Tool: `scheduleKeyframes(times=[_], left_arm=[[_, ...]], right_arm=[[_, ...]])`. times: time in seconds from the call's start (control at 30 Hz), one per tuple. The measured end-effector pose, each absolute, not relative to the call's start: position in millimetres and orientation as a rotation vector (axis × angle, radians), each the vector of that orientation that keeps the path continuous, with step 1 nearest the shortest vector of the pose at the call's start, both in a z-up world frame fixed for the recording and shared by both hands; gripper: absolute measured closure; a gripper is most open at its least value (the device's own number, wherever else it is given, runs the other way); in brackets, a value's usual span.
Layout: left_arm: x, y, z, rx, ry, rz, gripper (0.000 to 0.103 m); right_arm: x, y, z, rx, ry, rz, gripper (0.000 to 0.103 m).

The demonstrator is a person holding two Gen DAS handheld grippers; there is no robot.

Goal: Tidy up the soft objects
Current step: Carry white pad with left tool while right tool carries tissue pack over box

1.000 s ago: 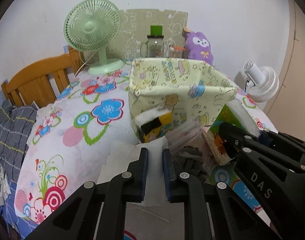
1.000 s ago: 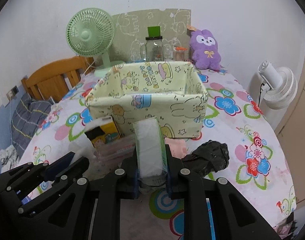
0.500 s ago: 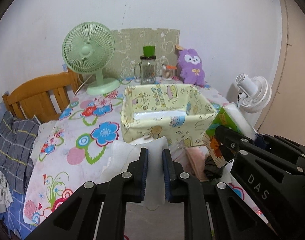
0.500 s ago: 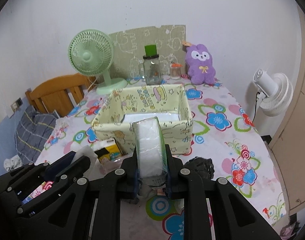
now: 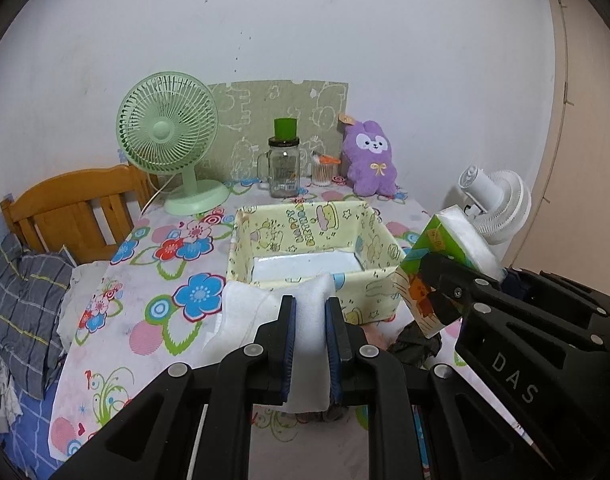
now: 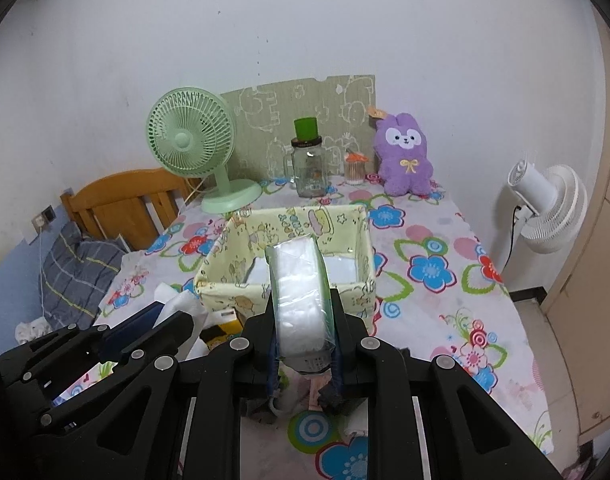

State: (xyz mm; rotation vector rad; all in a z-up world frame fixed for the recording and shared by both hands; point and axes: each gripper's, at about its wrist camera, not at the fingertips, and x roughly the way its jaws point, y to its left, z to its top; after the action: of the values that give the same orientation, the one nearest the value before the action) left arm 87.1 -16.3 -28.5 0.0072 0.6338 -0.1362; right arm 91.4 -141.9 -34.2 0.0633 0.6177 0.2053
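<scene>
White cloth (image 5: pixel 310 320) clamped in left gripper (image 5: pixel 310 312), tissue pack (image 6: pixel 301 304) in right gripper (image 6: pixel 303 320), box (image 6: pixel 361 248) floor half-hidden.

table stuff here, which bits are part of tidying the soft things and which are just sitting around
Part of the job:
- white cloth in the left gripper
- tissue pack in the right gripper
- yellow storage box

Just lying about:
- green fan
- glass jar
- purple plush bunny
- white fan

White cloth (image 5: pixel 310 332) pinched upright; green-edged tissue pack (image 6: pixel 301 300) gripped, tilted; yellow cartoon box (image 5: pixel 305 240) open.
</scene>
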Motion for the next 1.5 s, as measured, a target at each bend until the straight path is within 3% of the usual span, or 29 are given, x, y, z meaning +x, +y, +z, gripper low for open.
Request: scheduleKeyframes(times=[1.5], left_arm=[[201.7, -29.8, -26.2, 0.003, 0.614, -0.18, 0.09]], right_arm=[[195.4, -156.1, -27.6, 0.05, 0.607, 0.245, 0.08]])
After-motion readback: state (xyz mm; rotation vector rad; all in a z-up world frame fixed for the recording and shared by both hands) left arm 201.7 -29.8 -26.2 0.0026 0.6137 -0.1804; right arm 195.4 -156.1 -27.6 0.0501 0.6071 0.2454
